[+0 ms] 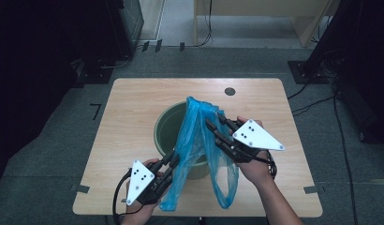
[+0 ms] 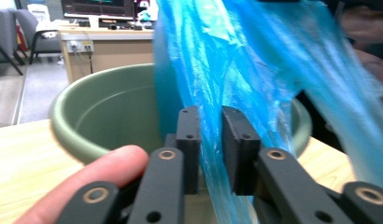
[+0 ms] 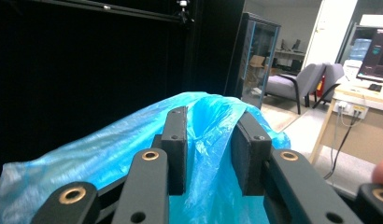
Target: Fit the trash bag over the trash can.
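Note:
A thin blue plastic bag (image 1: 199,140) hangs over a green bucket (image 1: 169,129) standing mid-table. My right gripper (image 1: 214,121) holds the bag's top up above the bucket's right rim, jaws shut on bunched film (image 3: 213,154). My left gripper (image 1: 173,157) is at the bucket's near rim, lower down. Its pads are closed on a fold of the bag (image 2: 236,70), and the film runs down between them (image 2: 210,140). The bucket's inside (image 2: 110,107) looks bare. Two loose ends of the bag dangle toward the table's front edge.
The wooden table (image 1: 134,103) has a round dark hole (image 1: 230,91) near its far edge. Black stands and cables (image 1: 316,101) lie on the grey floor around it, and pale wooden furniture (image 1: 255,14) stands at the back.

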`<control>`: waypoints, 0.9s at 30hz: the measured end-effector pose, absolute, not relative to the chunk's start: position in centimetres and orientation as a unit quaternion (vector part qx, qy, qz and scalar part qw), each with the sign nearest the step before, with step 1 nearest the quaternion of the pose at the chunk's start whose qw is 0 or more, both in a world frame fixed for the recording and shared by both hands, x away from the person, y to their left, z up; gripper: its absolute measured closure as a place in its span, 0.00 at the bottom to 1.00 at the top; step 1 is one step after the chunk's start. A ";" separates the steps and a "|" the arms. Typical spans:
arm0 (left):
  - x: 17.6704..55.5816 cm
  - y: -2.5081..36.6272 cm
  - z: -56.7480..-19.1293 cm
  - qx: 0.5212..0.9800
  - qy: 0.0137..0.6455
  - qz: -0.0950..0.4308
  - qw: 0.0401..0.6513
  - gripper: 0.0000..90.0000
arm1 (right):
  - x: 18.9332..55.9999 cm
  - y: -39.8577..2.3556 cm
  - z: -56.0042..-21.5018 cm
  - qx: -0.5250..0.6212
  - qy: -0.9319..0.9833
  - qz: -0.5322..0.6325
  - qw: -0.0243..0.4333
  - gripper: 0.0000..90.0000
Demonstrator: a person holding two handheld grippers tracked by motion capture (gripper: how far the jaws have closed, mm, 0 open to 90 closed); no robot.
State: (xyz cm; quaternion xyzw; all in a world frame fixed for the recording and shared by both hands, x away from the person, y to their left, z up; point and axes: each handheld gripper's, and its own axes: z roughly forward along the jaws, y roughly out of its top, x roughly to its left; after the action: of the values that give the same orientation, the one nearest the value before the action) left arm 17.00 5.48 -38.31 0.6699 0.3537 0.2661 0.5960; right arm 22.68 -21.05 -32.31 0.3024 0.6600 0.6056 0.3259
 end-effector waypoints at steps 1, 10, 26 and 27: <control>17.0 5.7 -38.3 0.669 0.353 0.267 0.597 0.90 | 22.6 -21.3 -32.4 0.305 0.660 0.604 0.326 0.78; 17.2 7.7 -38.0 0.667 0.359 0.295 0.583 0.98 | 22.4 -23.1 -33.3 0.313 0.664 0.596 0.326 0.89; 17.8 12.8 -37.9 0.679 0.375 0.284 0.564 0.99 | 21.0 -25.3 -35.3 0.324 0.674 0.583 0.317 0.96; 17.9 13.0 -38.0 0.680 0.373 0.288 0.562 0.99 | 20.9 -25.5 -35.5 0.326 0.673 0.583 0.317 0.96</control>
State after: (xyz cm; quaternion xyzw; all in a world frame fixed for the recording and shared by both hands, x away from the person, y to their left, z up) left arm 17.87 13.00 -37.96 0.6800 0.3734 0.2877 0.5616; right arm 20.88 -25.47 -35.48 0.3257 0.6733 0.5829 0.3173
